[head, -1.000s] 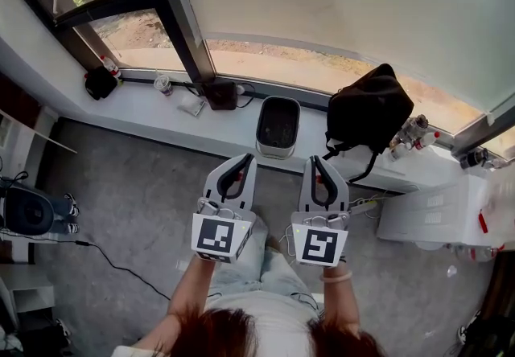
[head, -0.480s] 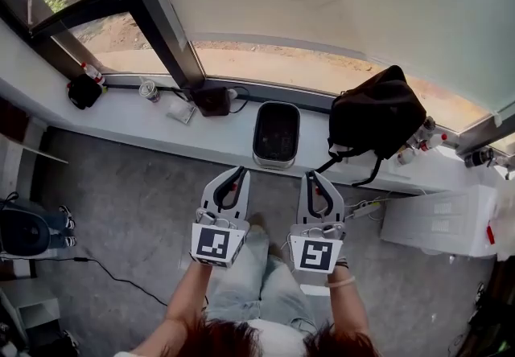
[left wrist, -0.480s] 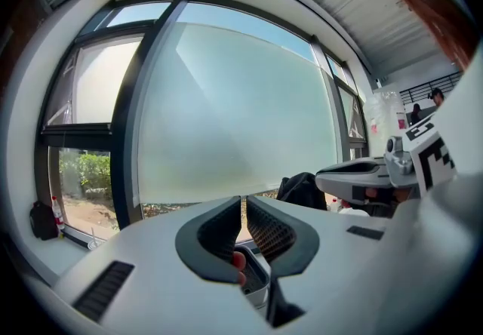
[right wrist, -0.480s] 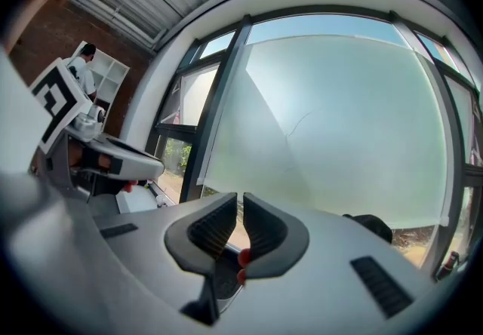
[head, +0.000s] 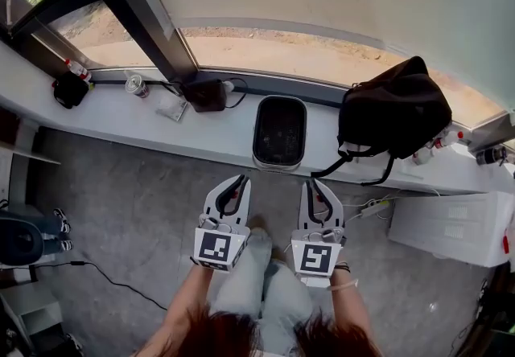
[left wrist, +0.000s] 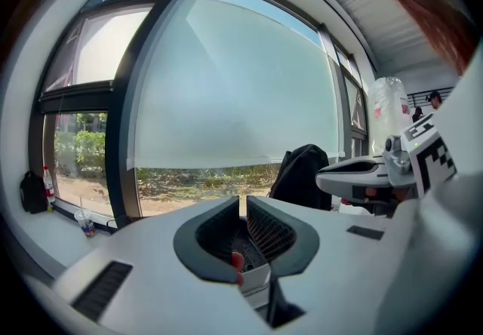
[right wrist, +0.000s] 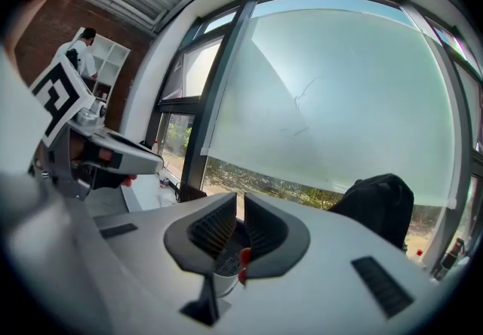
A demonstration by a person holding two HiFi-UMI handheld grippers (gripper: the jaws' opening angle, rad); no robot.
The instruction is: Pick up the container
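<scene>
Heads up, both tools are closed right now. Your left gripper (head: 238,181) and right gripper (head: 313,185) each have their jaws pinched together with nothing in them, and each gripper's own view shows the same thing (left wrist: 243,204) (right wrist: 240,204).

The container (head: 279,132), a dark tub with a pale rim, sits on the windowsill (head: 121,118) at 12 o'clock from your hands, pretty much centred between the two grippers and well apart from both.

What I'd worry about from here:
- If you go in with the jaws shut, you'll just shove the tub toward the glass, or skid it sideways along the sill. Open up before you reach the rim.
- Its near end looks close to the sill's front edge, so a bump from 12 o'clock, or a grab on one side only, could tip it onto the floor.
- The black backpack (head: 394,116) is at 3 o'clock of the container, and its strap (head: 352,161) dangles toward your right gripper's path. Catch that and you could drag the bag into the tub.
</scene>
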